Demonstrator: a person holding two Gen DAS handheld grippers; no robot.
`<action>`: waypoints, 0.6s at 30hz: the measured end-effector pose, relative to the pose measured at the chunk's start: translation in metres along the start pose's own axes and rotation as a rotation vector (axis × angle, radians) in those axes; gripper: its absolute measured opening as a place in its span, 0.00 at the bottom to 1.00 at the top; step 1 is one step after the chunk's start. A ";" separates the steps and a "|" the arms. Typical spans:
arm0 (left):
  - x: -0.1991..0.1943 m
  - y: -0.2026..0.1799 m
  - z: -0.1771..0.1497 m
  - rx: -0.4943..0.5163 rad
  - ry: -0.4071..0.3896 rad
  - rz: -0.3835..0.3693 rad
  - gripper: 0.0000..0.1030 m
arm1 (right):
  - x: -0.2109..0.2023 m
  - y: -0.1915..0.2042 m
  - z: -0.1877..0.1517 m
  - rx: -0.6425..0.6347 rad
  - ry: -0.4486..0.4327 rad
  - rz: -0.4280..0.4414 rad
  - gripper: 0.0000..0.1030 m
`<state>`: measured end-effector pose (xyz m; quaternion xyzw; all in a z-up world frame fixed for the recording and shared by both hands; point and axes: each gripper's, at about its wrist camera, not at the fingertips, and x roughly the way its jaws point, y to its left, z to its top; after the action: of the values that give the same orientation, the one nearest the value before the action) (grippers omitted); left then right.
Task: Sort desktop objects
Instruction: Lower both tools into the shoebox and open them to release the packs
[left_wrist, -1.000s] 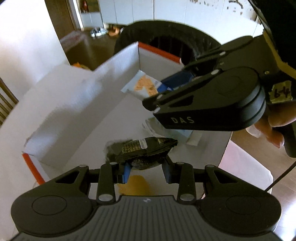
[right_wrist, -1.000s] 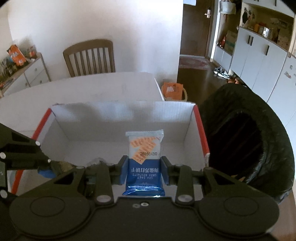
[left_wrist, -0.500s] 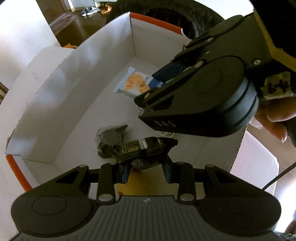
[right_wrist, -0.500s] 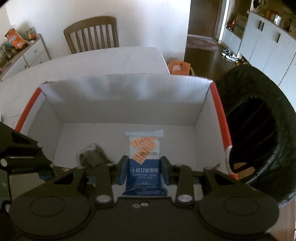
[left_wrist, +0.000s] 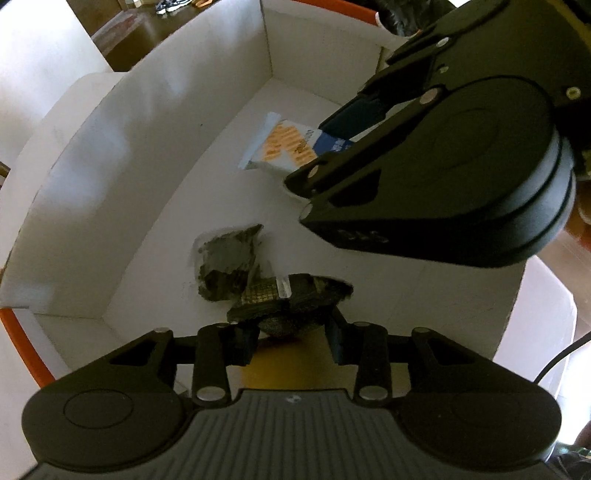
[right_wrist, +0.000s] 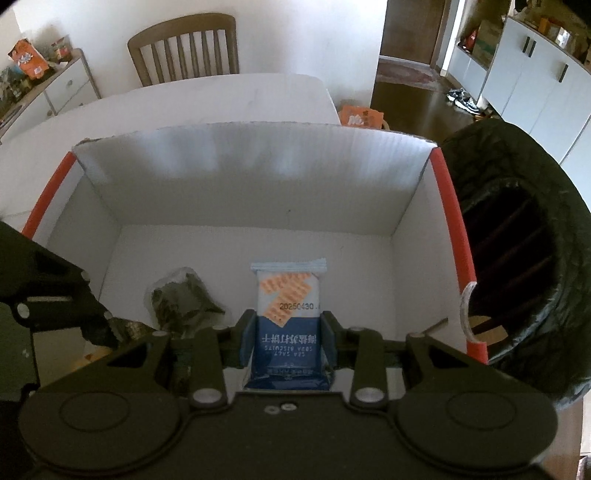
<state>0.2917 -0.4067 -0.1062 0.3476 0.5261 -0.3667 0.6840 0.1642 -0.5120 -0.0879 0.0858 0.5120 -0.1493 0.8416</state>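
Currently two snack items hang inside a white cardboard box (right_wrist: 258, 192) with orange-edged rims. Sea-salt soda biscuit packet (right_wrist: 286, 325), blue and white with orange crackers printed on it, is pinched across its blue lower half by the right hand-held gripper (right_wrist: 287, 341), pads pressing both sides; packet points out over the box floor, not yet resting on it. Dark mesh-patterned packet (left_wrist: 295, 299) sits between the pads of the left hand-held gripper (left_wrist: 291, 338), whose jaws are opening; whether the pads still press it, I cannot tell. Judged: a release is beginning, so the packet drops beside the crumpled clear wrapper with dark contents (left_wrist: 229, 258) already lying on the box floor. Both tools tilt steeply down into the box, probably so items fall short and stay inside the walls. Outward: black-lined waste bin (right_wrist: 524, 258) just beside the box's right wall, likely the other sorting destination. Box stands on a white bench (right_wrist: 207, 99); wooden chair (right_wrist: 184, 48) beyond.
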 end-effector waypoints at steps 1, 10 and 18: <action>0.000 0.000 -0.001 0.004 -0.001 0.006 0.42 | 0.000 0.000 0.000 -0.003 0.001 -0.002 0.35; -0.004 0.010 -0.007 -0.012 -0.030 0.040 0.69 | 0.005 0.003 0.002 -0.018 0.025 -0.007 0.38; -0.016 0.016 -0.014 -0.036 -0.080 0.038 0.72 | -0.002 -0.001 0.003 0.001 0.012 0.012 0.45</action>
<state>0.2962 -0.3845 -0.0922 0.3301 0.4984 -0.3576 0.7175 0.1656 -0.5135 -0.0849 0.0901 0.5165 -0.1441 0.8392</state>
